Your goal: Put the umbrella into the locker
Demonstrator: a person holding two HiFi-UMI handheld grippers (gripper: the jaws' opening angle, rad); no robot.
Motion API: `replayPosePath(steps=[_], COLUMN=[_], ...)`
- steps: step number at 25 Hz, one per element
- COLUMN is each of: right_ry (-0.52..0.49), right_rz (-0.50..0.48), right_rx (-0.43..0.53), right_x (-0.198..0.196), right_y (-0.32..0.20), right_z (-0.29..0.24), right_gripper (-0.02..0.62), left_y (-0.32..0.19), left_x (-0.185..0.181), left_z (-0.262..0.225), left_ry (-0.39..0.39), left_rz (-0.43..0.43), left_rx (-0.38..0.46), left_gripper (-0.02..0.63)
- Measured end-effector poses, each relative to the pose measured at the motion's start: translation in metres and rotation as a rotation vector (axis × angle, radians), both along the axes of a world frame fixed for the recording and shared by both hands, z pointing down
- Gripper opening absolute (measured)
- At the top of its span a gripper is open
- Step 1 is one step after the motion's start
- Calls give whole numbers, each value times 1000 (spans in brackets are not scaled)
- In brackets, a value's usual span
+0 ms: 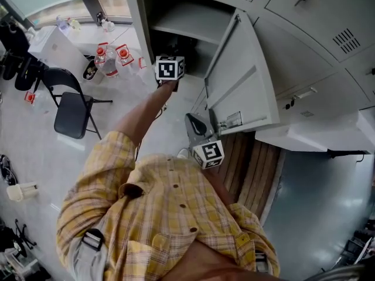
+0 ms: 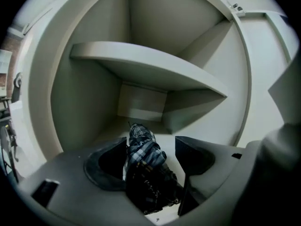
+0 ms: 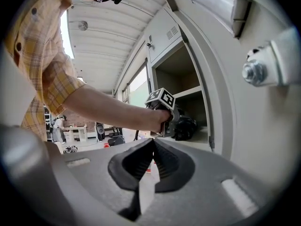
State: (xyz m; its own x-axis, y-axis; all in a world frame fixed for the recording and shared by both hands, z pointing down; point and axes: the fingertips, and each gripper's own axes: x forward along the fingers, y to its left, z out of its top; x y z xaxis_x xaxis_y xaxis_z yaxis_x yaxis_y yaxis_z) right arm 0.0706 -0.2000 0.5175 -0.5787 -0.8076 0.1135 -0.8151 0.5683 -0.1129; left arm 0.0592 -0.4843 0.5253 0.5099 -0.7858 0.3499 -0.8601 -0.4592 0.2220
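While the right gripper (image 3: 153, 147) hangs by the open door (image 1: 243, 81) with jaws pressed together on nothing, left gripper (image 2: 150, 145) at the locker (image 2: 94, 102) mouth, jaws spread wide — folded plaid umbrella (image 2: 146, 173) lying between them on the compartment floor, below the shelf (image 2: 141, 65).

The near end of the dark plaid folded fabric umbrella (image 2: 141, 150) is hidden under the grey body of the left hand-held gripper (image 2: 151, 145). From overhead, its marker cube (image 1: 170, 68) covers both jaws, and the shadowed interior of the grey metal locker (image 1: 135, 16) beyond it shows no detail.
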Motion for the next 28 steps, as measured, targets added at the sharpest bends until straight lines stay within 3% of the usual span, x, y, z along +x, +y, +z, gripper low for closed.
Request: replayPosePath(steps=[4,8,19,22,28], right_ry=[-10,-12,-7,-7,-9], right_rz=[20,25,30,32,31], right_rx=[15,35,44,45,61], right_x=[-1,-6,-19,-22,-27], right_y=[4,10,22,23,27], right_z=[-7,-14,-19,-20,-24], right_gripper=[-3,-3,-3,-3,-3], left_y=[11,25,72,83,98], left_x=[-5,-13,-32,-35,-44], left_z=[-13,-21,-26,-28,-27], left_ry=[16,28,65,77,103], left_rz=[-7,-8,22,28,19], left_rx=[25,38,48,50,34], left_gripper=[309,215,74,9,5])
